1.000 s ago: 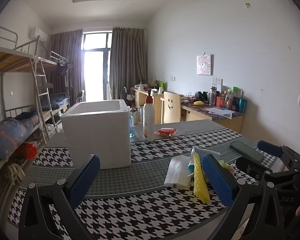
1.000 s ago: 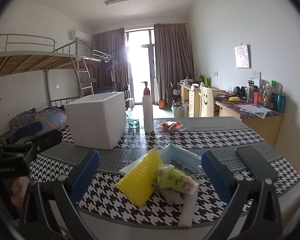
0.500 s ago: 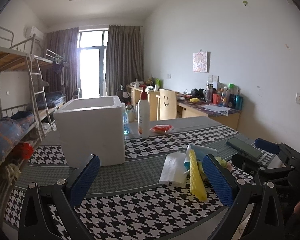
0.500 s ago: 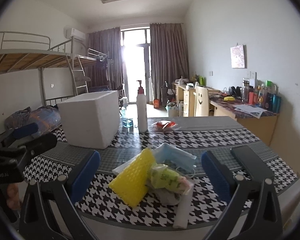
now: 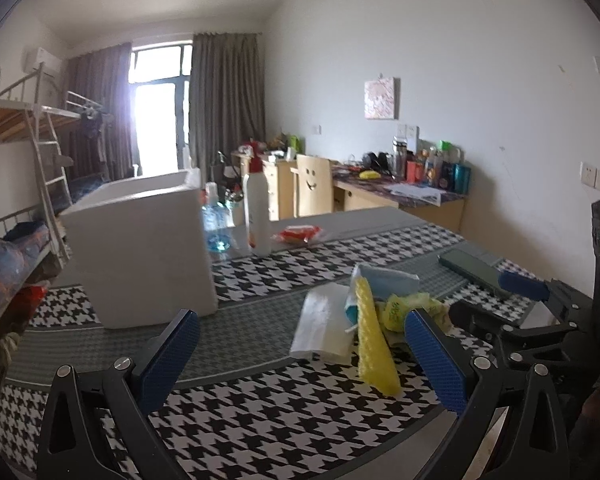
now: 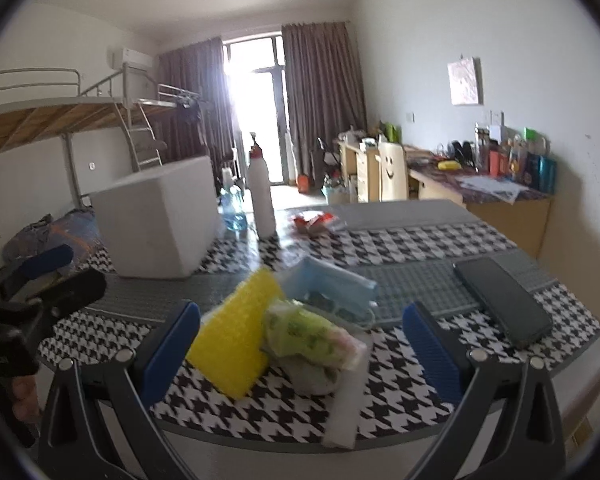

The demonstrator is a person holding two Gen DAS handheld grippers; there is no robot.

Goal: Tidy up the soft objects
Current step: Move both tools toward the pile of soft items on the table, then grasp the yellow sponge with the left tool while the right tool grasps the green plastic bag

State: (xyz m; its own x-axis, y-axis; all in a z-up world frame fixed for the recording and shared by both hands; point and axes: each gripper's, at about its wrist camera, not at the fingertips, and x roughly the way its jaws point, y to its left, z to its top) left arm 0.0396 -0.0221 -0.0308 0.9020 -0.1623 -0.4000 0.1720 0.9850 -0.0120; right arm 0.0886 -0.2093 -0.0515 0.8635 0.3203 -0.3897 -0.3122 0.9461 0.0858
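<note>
Closest to me in the right view is my right gripper (image 6: 300, 344). Its two blue pads are spread wide and hold nothing. The pile of soft things sits right between them on the checked table (image 6: 440, 240). My left gripper (image 5: 300, 356) is spread wide too, with nothing in it, and the pile lies off to its right side.

In the pile, the yellow sponge (image 6: 236, 332) is at the front left, leaning up. Just beside it is a green and pink squishy pack (image 6: 312, 336), lying on something grey that I cannot make out. A long white strip (image 6: 348, 400) pokes out toward the table edge. Behind them is a blue face mask (image 6: 328, 284). All of these are touching each other.

A dark phone (image 6: 504, 300) lies off to the right, apart from the pile. It is not soft, so I think it should stay put.

Farther back on the left is the big white foam box (image 6: 160, 220), open at the top. Past it stand a white pump bottle (image 6: 260, 196) and a red snack pack (image 6: 316, 220).

I think I am only at the start. Nothing has been picked up yet. Next I would move the right gripper down over the sponge, since it is nearest, and squeeze gently. The box looks like the place to put things, but that is my guess. The picture is a bit blurry.
</note>
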